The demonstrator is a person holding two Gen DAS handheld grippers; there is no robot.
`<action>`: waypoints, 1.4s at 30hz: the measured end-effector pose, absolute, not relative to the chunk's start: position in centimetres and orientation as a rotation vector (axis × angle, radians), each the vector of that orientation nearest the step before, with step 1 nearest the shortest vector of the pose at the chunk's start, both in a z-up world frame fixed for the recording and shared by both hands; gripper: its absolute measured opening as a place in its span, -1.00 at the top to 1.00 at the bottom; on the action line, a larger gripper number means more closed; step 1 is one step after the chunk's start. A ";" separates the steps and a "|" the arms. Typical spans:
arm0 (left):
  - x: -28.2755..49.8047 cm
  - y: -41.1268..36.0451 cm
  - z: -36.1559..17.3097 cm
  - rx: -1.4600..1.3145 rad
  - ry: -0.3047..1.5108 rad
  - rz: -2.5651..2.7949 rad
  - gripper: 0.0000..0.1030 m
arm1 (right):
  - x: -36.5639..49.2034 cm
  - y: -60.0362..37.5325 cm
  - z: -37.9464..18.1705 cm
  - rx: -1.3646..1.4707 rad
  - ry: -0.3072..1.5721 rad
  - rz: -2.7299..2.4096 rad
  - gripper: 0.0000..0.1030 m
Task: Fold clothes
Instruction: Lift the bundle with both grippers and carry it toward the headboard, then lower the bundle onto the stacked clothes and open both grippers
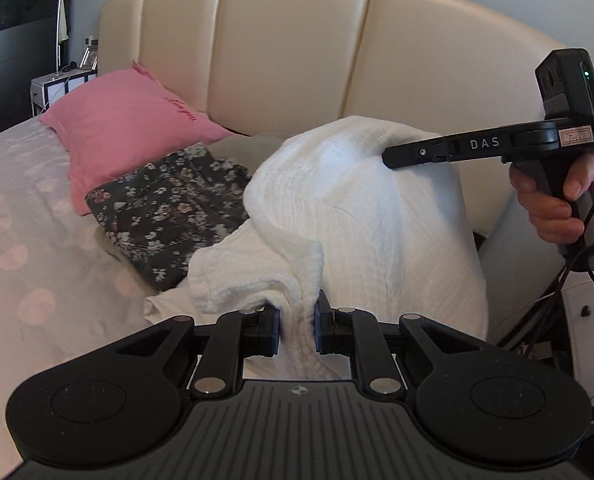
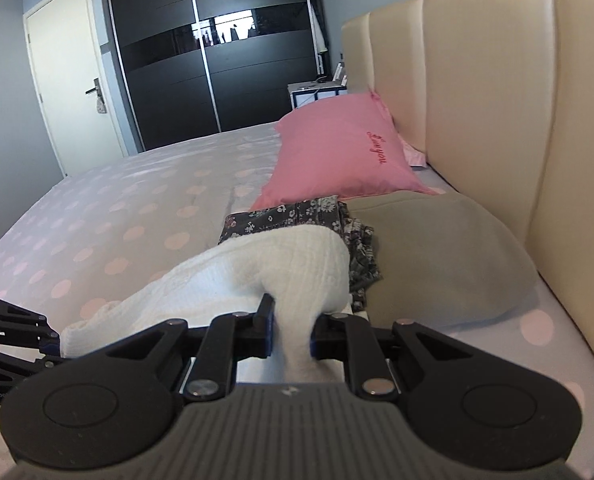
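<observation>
Left gripper (image 1: 297, 330) pinched on a bunch of white garment (image 1: 361, 216), right gripper (image 2: 293, 336) likewise clamped on another part; cloth slung between, lifted off the bed (image 2: 109, 208), crumpled, no crease visible. Judged mid-handling, folding still to finish. Beyond, floral garment (image 1: 169, 212) heaped unfolded by pink pillow (image 1: 129, 128).

Right hand-held gripper (image 2: 291, 334) pinches white garment (image 2: 281, 268).
</observation>
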State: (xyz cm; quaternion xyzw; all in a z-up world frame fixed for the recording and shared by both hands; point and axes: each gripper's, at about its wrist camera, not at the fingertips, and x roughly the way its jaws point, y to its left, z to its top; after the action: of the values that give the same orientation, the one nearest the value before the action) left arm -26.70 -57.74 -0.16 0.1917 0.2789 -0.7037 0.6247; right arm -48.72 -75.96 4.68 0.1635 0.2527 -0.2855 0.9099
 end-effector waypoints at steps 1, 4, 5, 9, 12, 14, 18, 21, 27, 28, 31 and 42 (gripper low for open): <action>-26.1 -58.4 -0.9 0.442 0.659 -1.602 0.74 | -48.1 -76.8 3.9 0.348 0.528 -0.582 0.66; -24.6 -60.2 -3.1 0.437 0.738 -1.560 0.73 | -46.0 -79.3 0.8 0.393 0.575 -0.586 0.66; -24.2 -60.7 -3.9 0.430 0.764 -1.547 0.73 | -45.3 -79.9 -0.2 0.401 0.589 -0.591 0.66; -22.6 -61.8 -6.1 0.373 0.884 -1.511 0.67 | -43.9 -82.1 -3.2 0.477 0.617 -0.610 0.56; -20.7 -62.2 -7.3 0.309 0.980 -1.488 0.58 | -43.6 -83.0 -4.0 0.532 0.608 -0.602 0.07; -19.5 -62.4 -7.7 0.251 1.036 -1.491 0.52 | -43.5 -83.8 -4.3 0.579 0.597 -0.588 -0.20; -18.0 -62.9 -7.8 0.183 1.062 -1.463 0.50 | -43.0 -86.5 -4.3 0.736 0.574 -0.590 -0.35; -18.2 -63.7 -7.8 0.201 1.040 -1.446 0.50 | -42.3 -88.2 -4.7 0.822 0.620 -0.669 -0.33; -18.6 -64.9 -7.5 0.241 0.969 -1.422 0.79 | -40.8 -87.7 -4.7 0.771 0.625 -0.704 0.71; -18.9 -64.5 -7.0 0.249 0.922 -1.434 0.82 | -41.0 -87.2 -4.2 0.740 0.595 -0.693 0.71; -19.8 -63.7 -5.5 0.264 0.805 -1.461 0.82 | -41.8 -86.4 -3.1 0.674 0.536 -0.685 0.72; -20.3 -61.8 -4.7 0.335 0.802 -1.293 0.48 | -45.5 -82.0 0.3 0.538 0.562 -0.756 0.18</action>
State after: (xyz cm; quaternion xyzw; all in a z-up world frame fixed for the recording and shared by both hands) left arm -20.29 -61.85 -4.73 0.1512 0.3615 -0.5831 0.7116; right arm -45.53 -81.96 0.33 0.2558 0.2674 -0.3596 0.8566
